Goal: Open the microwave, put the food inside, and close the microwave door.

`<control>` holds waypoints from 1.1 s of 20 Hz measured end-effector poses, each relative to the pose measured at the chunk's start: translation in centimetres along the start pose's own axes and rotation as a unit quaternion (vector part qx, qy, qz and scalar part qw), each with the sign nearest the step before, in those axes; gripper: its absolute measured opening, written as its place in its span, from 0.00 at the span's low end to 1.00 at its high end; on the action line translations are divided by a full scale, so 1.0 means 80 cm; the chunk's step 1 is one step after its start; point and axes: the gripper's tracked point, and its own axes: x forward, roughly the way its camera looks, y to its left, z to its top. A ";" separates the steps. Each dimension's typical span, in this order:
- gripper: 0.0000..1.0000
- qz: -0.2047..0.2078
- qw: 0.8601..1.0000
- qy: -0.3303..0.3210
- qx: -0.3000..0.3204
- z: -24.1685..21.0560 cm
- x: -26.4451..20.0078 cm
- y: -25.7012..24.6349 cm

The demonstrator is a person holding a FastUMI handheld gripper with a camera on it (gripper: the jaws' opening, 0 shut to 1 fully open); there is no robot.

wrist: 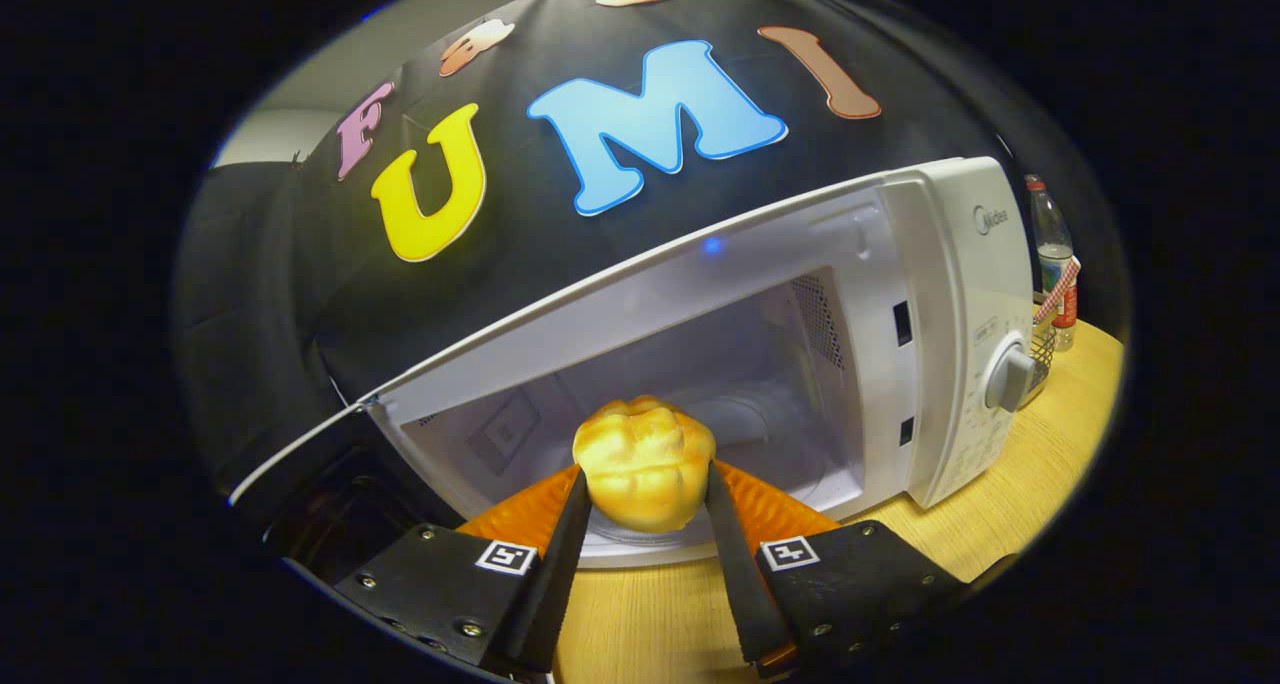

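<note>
Jaws of the gripper [645,494] are clenched on the bun [645,464], a golden, lumpy bread roll pinched from both sides, one finger pressing each flank. It is carried clear of the wooden surface [650,614] and sits right at the mouth of the microwave [940,334], just over the front sill of the opening.

Beyond the bun lies the pale cavity [740,384], with a vent grille on its right inner wall and what looks like a round glass turntable on the floor, though the bun hides most of it. Nothing else seems to be inside. To the left, the door [320,494] is swung wide on its hinge, its dark window turned away from the opening.

Judging from this, the first step is done: the microwave stands open. The second step is under way, with the food held at the threshold but not yet set down inside. What is left would be to carry it deeper over the cavity floor, let it go, draw back, and then push the door shut.

Further right, past the control panel with its dial [1008,377], a wire basket [1044,349] and a plastic bottle [1052,254] stand on the surface, well apart from the work
</note>
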 end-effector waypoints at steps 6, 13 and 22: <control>0.67 -0.036 0.999 -0.027 0.001 -0.015 0.059 -0.012; 0.69 -0.034 0.999 -0.018 0.008 -0.036 0.083 -0.004; 0.98 0.001 0.999 0.012 0.038 -0.050 0.085 0.005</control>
